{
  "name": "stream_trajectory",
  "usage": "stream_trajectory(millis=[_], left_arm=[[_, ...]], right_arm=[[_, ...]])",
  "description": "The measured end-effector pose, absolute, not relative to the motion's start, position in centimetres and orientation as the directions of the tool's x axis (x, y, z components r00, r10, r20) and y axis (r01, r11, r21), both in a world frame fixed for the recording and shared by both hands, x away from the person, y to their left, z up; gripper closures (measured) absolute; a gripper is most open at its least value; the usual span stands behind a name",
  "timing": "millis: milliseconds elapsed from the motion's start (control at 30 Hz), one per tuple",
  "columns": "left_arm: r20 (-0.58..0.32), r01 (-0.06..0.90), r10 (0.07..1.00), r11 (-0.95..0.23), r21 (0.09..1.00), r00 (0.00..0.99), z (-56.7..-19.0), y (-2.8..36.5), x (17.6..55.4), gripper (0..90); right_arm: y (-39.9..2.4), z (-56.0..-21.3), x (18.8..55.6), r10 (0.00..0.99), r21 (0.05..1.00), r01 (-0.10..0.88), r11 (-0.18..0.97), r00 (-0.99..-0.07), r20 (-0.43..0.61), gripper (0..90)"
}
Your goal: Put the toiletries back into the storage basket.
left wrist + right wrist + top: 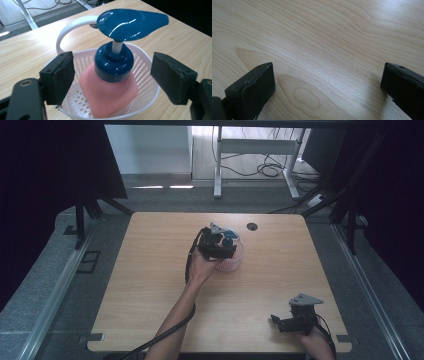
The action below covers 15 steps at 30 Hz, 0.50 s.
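pink pump bottle in white basket, clear of left gripper pads

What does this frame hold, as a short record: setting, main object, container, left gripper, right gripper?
setting: light wooden table, a person's hands working from the near edge
main object: pink soap bottle with a dark blue pump top, leaning inside the basket
container: small white perforated plastic basket with a hoop handle, near the table's middle
left gripper: over the basket, fingers apart on either side of the pump collar, not touching it
right gripper: open above bare wood at the near right corner, holding nothing
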<state>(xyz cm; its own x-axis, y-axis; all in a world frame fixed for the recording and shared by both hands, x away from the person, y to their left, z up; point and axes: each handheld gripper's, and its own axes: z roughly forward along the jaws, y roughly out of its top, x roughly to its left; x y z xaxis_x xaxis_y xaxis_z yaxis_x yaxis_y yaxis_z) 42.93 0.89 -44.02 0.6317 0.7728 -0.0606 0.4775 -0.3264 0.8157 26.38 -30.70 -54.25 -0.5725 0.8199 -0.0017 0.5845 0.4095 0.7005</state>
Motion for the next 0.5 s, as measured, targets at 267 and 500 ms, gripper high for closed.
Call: stream_trajectory(millis=[267,500], left_arm=[[-0.052,0.468,0.766,-0.336,0.817,0.641,-43.4,1.2,42.4,12.0],[-0.055,0.465,0.756,-0.341,0.817,0.652,-42.9,1.7,41.9,10.8]], right_arm=[[-30.7,-54.2,26.4,0.820,0.701,0.585,0.408,-0.572,-0.001,0.0],[-30.7,-54.2,26.4,0.820,0.700,0.585,0.410,-0.572,-0.001,0.0]])
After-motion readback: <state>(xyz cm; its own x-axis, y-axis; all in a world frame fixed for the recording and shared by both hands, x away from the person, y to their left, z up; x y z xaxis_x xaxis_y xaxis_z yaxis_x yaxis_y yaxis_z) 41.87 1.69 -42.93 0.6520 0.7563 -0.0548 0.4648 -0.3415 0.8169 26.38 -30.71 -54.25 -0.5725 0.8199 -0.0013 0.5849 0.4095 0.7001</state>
